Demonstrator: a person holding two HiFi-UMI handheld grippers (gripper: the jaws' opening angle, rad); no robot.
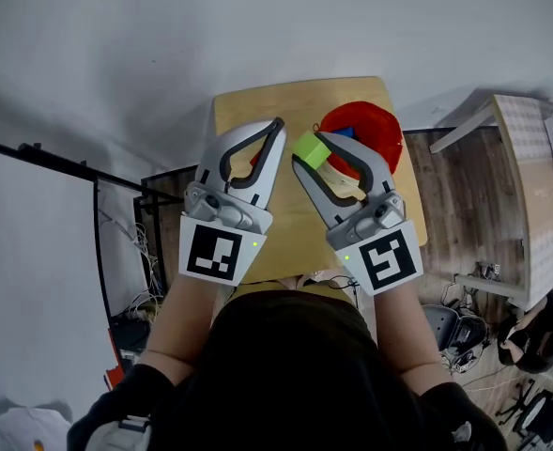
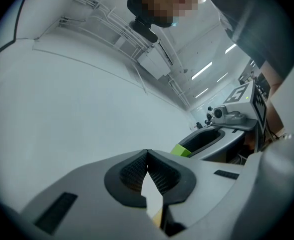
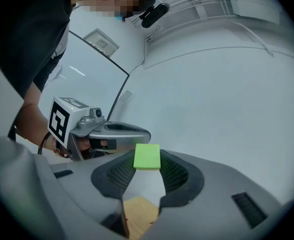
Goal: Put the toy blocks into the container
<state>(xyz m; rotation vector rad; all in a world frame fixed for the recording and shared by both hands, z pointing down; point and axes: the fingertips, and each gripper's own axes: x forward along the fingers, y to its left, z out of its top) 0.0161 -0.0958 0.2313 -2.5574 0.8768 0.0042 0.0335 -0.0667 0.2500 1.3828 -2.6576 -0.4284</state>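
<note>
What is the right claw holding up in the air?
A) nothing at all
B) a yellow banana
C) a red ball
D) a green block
D: in the right gripper view, the green block sits pinched between the tips of the right claw.
</note>
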